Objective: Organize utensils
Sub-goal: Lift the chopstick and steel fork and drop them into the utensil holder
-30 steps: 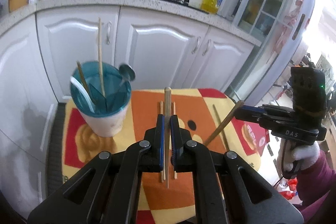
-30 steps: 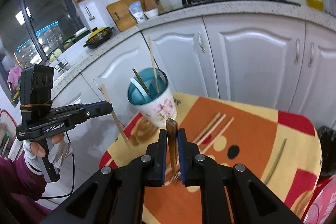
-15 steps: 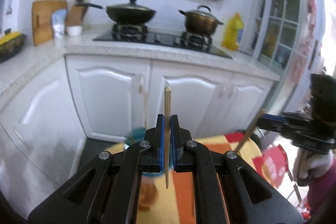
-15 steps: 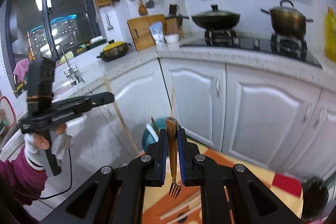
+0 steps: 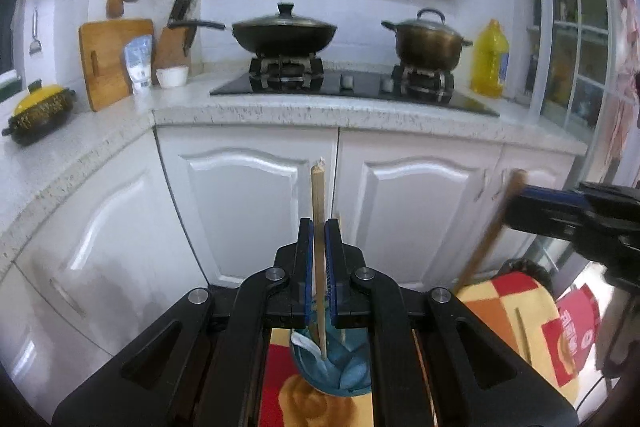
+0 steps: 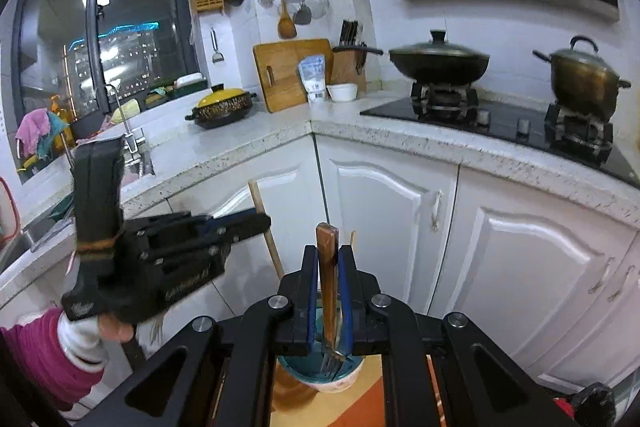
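Small table [image 5: 516, 291], orange-yellow-red patterned top; teal utensil cup [image 5: 340, 379] stands on it; chopstick [image 5: 520, 331] lies near right edge.

A teal-lined ceramic utensil cup [image 5: 332, 375] stands on the orange patterned surface [image 5: 500, 303] at lower centre, white cabinet doors [image 5: 256, 211] behind it, a black lidded wok [image 5: 284, 33] left of a brass pot [image 5: 426, 41] above.

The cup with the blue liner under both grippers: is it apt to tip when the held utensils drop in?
Somewhat, probably. The cup looks tall for its base and sits on a soft mat. It already holds a spoon leaning on the rim. The chopstick looks light; the fork, likely heavier, could nudge it if dropped off-centre.
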Motion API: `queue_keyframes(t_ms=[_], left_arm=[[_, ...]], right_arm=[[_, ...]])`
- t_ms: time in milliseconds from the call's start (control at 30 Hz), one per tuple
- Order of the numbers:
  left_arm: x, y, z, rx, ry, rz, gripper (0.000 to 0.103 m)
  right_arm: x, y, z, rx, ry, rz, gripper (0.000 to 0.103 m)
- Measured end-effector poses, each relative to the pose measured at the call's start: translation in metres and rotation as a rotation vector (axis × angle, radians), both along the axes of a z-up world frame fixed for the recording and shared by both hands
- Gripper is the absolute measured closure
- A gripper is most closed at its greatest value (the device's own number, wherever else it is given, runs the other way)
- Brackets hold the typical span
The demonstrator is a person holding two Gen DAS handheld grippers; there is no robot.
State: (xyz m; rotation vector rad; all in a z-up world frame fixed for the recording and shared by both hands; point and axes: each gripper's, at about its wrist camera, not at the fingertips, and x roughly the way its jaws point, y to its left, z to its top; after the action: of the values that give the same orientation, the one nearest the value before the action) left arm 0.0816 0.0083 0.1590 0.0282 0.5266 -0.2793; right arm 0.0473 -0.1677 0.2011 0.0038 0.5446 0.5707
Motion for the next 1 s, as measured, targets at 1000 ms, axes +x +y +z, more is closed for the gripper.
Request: queue_keyframes(t_ms=[1000], left_arm=[[-0.007,0.002,-0.058,-0.035,0.160,0.027,0.068]], right_arm=[[0.034,-0.032,-0.110,0.113,0.280,-0.078,0.062]])
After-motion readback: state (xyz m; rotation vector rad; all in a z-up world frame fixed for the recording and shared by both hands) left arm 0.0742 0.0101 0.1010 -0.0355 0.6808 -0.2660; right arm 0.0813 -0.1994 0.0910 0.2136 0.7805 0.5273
